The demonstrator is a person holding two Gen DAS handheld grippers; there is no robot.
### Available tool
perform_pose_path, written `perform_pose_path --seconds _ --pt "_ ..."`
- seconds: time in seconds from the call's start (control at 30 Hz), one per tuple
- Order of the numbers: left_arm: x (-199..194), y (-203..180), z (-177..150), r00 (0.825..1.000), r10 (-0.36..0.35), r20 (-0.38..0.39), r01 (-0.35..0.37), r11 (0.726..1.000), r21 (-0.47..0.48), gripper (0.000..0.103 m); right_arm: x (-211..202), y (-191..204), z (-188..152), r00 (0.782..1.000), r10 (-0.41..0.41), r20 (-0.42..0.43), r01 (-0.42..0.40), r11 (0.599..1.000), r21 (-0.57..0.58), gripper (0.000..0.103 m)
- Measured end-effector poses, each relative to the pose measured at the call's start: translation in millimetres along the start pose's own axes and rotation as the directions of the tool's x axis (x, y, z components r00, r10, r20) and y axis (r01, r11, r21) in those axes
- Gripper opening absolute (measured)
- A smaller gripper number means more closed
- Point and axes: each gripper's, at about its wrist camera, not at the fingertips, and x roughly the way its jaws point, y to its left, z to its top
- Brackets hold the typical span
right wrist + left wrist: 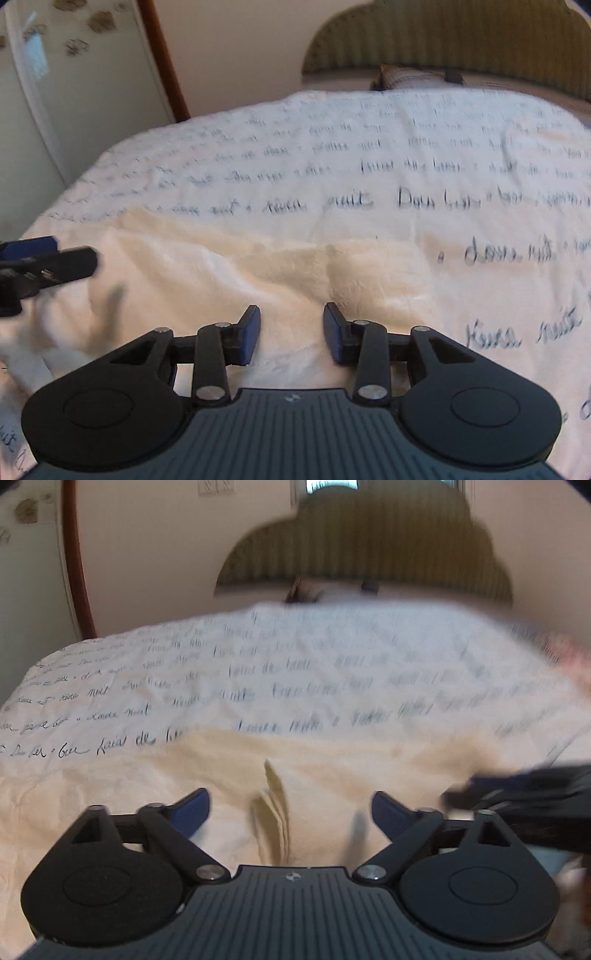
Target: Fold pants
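Observation:
Cream pants (325,771) lie spread on the bed under both grippers; they also show in the right wrist view (229,266). My left gripper (290,808) is wide open just above the pants, over a small raised fold of cloth (275,812). My right gripper (291,334) is open and empty, low over the pants. The right gripper's fingers show at the right edge of the left wrist view (517,794); the left gripper's fingers show at the left edge of the right wrist view (48,266).
The bed has a white cover with handwritten script (369,166). An olive striped headboard (369,542) and a pillow (406,79) are at the far end. A wardrobe door with a brown frame (162,55) stands left of the bed.

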Motion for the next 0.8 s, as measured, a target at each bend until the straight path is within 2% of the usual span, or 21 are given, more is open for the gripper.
perform_pose_path --seconds 0.03,0.1,0.13,0.2,0.27,0.33,0.37,0.4,0.43,0.5,0.53,0.57,0.67,0.73,0.8 --pt "8.9 -2.4 -4.5 0.999 0.041 -0.012 -0.041 0.999 0.021 0.086 -9.9 5.9 -4.1 0.999 -0.002 0.034 0.002 1.000 -0.005 0.039" --pt "9.4 1.1 -11.7 0.999 0.043 0.003 -0.043 0.999 0.010 0.089 -33.7 15.7 -13.1 0.994 0.041 0.098 -0.039 0.999 -0.019 0.042" --pt "7.2 5.4 -14.6 0.999 0.039 0.008 -0.039 0.999 -0.003 0.090 -43.4 20.9 -20.8 0.991 0.063 0.115 -0.060 0.998 -0.030 0.055" --pt "-1.1 12.1 -17.5 0.998 0.053 0.014 -0.053 0.998 -0.023 0.091 -43.0 30.4 -32.7 0.996 0.068 0.065 -0.062 0.995 -0.080 0.074" --pt "-18.3 26.4 -22.9 0.996 0.077 0.047 -0.074 0.995 -0.063 0.091 -26.7 40.2 -44.4 1.000 0.011 0.004 -0.010 0.986 -0.168 0.074" --pt "-39.5 50.5 -32.3 0.989 0.126 0.077 -0.117 0.987 -0.108 0.092 -27.6 55.5 -45.6 0.998 -0.051 0.029 0.056 0.978 -0.200 0.075" --pt "-48.6 63.6 -37.6 0.984 0.155 0.090 -0.142 0.980 -0.138 0.096 -32.2 63.7 -43.2 0.998 -0.055 0.038 0.062 0.979 -0.193 0.075" --pt "-55.0 78.9 -44.8 0.977 0.190 0.099 -0.171 0.970 -0.173 0.101 -37.7 72.2 -41.7 0.998 -0.017 0.059 0.028 0.981 -0.194 0.075" --pt "-57.8 93.0 -50.8 0.969 0.228 0.093 -0.205 0.957 -0.204 0.101 -40.1 81.0 -40.3 0.996 0.049 0.078 -0.032 0.978 -0.207 0.075" --pt "-50.5 117.1 -58.0 0.962 0.273 0.024 -0.262 0.941 -0.214 0.098 -31.3 96.4 -37.7 0.993 0.105 0.055 -0.089 0.968 -0.233 0.077" --pt "-45.9 126.5 -59.8 0.964 0.265 -0.029 -0.266 0.946 -0.187 0.096 -20.2 102.0 -38.4 0.996 0.089 0.022 -0.081 0.965 -0.248 0.077" --pt "-45.9 134.8 -61.8 0.963 0.261 -0.061 -0.268 0.948 -0.173 0.087 -9.0 104.1 -40.3 0.998 0.062 -0.014 -0.063 0.966 -0.252 0.078" --pt "-74.1 166.7 -73.3 0.955 0.296 -0.001 -0.289 0.930 -0.226 0.092 -14.4 108.0 -35.5 0.999 0.030 0.036 -0.024 0.984 -0.179 0.078" --pt "-90.4 193.4 -79.5 0.938 0.347 0.011 -0.331 0.903 -0.276 0.095 -29.3 122.7 -29.3 0.992 0.050 0.113 -0.029 0.983 -0.179 0.078" --pt "-103.9 223.1 -85.8 0.917 0.398 -0.009 -0.377 0.861 -0.340 0.095 -37.1 151.0 -24.0 0.987 0.091 0.131 -0.053 0.963 -0.265 0.083"
